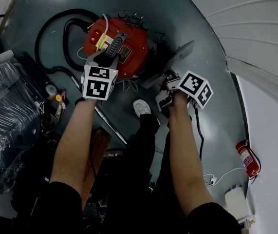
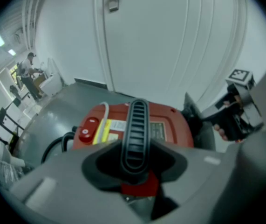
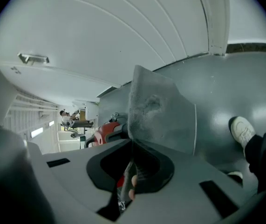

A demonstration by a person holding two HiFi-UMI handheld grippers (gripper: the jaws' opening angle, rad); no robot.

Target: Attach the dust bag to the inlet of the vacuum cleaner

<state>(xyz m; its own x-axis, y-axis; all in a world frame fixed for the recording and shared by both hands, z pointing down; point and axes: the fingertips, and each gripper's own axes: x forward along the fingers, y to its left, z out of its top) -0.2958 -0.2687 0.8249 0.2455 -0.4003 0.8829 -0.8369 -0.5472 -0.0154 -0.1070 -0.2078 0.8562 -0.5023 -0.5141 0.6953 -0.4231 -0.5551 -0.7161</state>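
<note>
- Clamping the black handle (image 2: 136, 129) of the red vacuum cleaner (image 2: 170, 127), the left hand-held gripper (image 2: 135, 171) seems to be steadying it on the floor (image 2: 53, 118).
- The right hand-held gripper (image 3: 133, 169) pinches the grey dust bag (image 3: 156, 111) by its edge, near the machine, not yet attached.

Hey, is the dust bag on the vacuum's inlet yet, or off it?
Off. The right gripper holds the grey dust bag up in the air, away from the red vacuum cleaner.
</note>
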